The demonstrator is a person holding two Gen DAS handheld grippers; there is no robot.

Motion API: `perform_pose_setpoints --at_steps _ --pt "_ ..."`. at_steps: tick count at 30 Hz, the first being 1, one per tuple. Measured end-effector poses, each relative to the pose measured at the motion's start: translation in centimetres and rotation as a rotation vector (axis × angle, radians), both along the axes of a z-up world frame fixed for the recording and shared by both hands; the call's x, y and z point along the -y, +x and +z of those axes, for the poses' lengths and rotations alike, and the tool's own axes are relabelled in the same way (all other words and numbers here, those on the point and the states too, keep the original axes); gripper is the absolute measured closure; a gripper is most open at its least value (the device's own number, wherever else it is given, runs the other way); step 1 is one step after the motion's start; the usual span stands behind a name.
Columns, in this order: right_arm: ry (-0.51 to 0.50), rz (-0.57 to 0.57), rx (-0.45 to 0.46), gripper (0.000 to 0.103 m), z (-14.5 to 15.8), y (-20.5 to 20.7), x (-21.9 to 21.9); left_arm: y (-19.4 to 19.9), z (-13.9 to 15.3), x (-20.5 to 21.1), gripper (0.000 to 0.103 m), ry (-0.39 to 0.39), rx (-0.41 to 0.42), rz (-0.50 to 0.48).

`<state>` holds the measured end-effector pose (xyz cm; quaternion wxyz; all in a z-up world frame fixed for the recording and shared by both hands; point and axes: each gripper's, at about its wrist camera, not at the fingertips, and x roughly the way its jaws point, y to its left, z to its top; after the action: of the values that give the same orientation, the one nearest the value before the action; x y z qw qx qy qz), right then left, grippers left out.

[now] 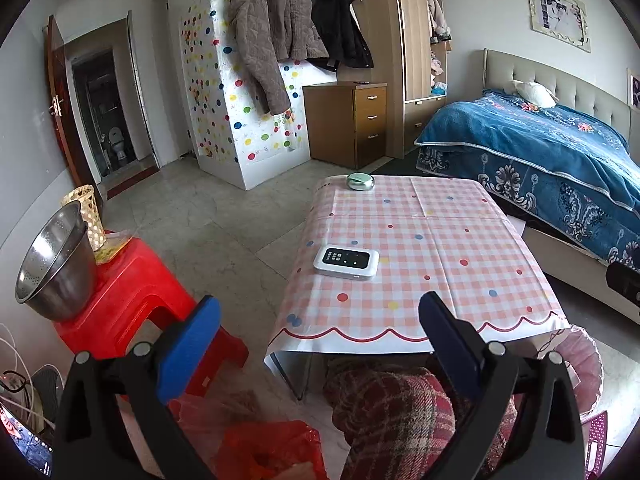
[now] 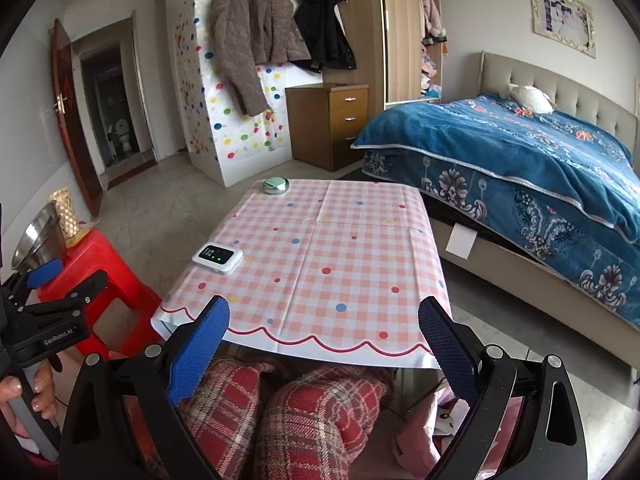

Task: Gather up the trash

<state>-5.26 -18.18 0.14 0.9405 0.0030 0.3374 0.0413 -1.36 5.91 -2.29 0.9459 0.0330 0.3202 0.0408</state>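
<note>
Left wrist view. Left claw (image 1: 320, 308) spread wide with nothing between its blue pads, poised over the near scalloped edge of the low table (image 1: 440, 216) draped in a pink-and-white checked plastic cloth with coloured dots. Near the table's left edge, a flat white rectangular device with a black screen (image 1: 346, 263); at its far edge, a round pale-green case (image 1: 360, 181). Left of the table, an open strip of grey tiled floor (image 1: 208, 216), then a red plastic stool (image 1: 136, 284) bearing a steel colander bowl (image 1: 52, 268). Right of the table, only a narrow gap before the bed with a blue floral blanket (image 1: 540, 152). By the table's near right corner, down on the floor, a pink mesh waste basket with a pale pink liner (image 1: 584, 360), partly hidden behind the claw. Below the near edge, knees in red plaid trousers (image 1: 384, 408); left of them, a crumpled red plastic bag (image 1: 272, 452), contents impossible to tell.

Right wrist view. Right claw (image 2: 325, 308) likewise gaping and empty, just short of the table's near edge. Under the near right corner, the pink liner again, pale scraps inside too blurred to name.
</note>
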Motion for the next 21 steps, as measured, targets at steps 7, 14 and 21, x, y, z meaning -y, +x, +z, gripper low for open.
perform_pose_setpoints --at_steps 7,14,21 --pt "0.008 -0.011 -0.009 0.009 -0.9 0.6 0.9 0.0 0.3 0.7 0.007 -0.002 0.006 -0.014" --pt "0.012 -0.015 -0.009 0.009 -1.1 0.6 0.9 0.0 0.3 0.8 0.007 -0.002 0.002 -0.014" --pt "0.012 -0.014 -0.009 0.009 -1.2 0.6 1.1 0.1 0.2 0.8 0.007 -0.002 0.001 -0.011"
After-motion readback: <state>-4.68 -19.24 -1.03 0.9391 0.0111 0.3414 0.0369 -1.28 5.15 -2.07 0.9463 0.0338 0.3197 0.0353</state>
